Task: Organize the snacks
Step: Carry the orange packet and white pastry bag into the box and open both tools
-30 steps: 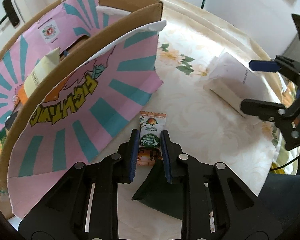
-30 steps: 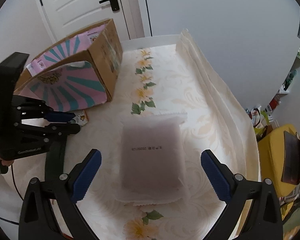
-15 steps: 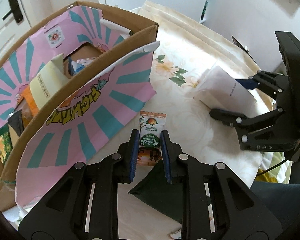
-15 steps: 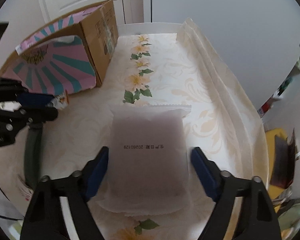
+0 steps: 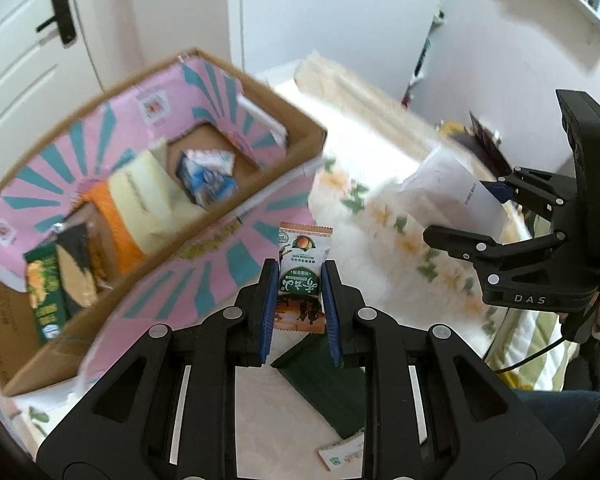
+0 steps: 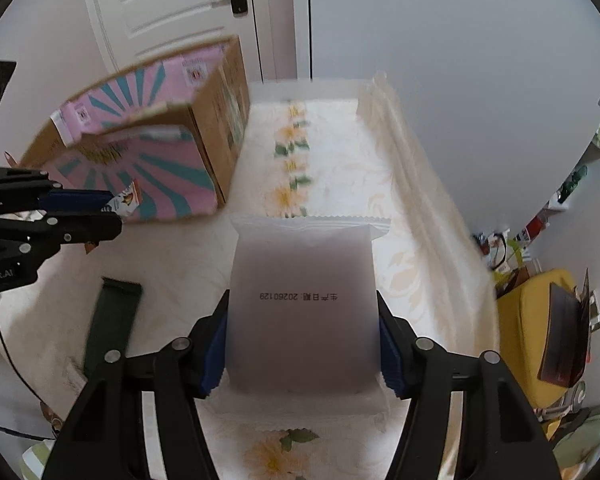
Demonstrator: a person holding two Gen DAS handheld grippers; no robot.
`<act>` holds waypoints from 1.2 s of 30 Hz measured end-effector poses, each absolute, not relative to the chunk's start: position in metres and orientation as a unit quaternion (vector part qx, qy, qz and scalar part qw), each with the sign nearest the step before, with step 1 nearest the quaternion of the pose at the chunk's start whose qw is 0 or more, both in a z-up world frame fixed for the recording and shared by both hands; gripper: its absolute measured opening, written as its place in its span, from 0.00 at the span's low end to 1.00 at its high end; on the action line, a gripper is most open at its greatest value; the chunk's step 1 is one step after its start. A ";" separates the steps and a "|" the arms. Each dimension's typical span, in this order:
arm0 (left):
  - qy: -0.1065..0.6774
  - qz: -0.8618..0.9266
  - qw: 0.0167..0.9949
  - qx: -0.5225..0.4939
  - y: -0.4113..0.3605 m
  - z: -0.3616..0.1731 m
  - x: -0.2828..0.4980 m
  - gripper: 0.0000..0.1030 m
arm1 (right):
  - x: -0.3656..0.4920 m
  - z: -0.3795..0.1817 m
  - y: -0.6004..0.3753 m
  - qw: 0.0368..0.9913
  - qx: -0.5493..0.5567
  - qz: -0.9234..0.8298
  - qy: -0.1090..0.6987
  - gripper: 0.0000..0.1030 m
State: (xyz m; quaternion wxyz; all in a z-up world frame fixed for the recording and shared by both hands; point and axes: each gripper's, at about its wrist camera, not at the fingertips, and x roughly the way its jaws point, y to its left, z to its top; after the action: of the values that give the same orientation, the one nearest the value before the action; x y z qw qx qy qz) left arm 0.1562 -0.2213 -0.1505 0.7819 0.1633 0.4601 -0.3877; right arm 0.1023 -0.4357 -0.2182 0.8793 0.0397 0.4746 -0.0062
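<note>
- Our left gripper stays clamped on the small green-and-orange snack sachet, now lifted beside the open pink-lined cardboard box.
- Our right gripper, jaws just closing, grips the frosted white pouch, right of the box; both look ready for boxing.

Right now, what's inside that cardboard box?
Inside the cardboard box: a blue-white packet, pale yellow bag, orange pack and green pack. Whatever lies beneath them is covered.
</note>
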 end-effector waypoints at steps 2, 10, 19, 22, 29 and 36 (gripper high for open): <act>0.453 -0.383 0.792 0.149 -0.212 -0.131 0.156 0.19 | 0.104 -0.204 -0.435 0.883 0.036 -0.003 0.468 0.56; 0.419 -0.342 0.836 0.088 -0.164 -0.056 0.172 0.19 | 0.130 -0.123 -0.420 0.908 0.029 0.028 0.417 0.56; 0.420 -0.255 0.869 0.051 -0.098 -0.034 0.233 0.19 | 0.196 -0.068 -0.371 0.917 0.029 0.079 0.390 0.56; 0.436 -0.233 0.869 0.030 -0.076 -0.045 0.257 0.19 | 0.219 -0.069 -0.351 0.912 0.042 0.098 0.397 0.56; 0.485 -0.206 0.850 0.022 -0.053 -0.092 0.296 0.19 | 0.251 -0.090 -0.309 0.898 0.057 0.112 0.422 0.56; 0.508 -0.194 0.838 0.030 -0.050 -0.127 0.312 0.49 | 0.259 -0.113 -0.289 0.885 0.062 0.109 0.448 0.56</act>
State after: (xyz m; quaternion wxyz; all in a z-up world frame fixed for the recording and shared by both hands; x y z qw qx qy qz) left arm 0.3115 -0.0505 -0.1270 0.8385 0.0304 0.5084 -0.1940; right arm 0.2586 -0.2892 -0.1127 0.8853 0.0617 0.4479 0.1085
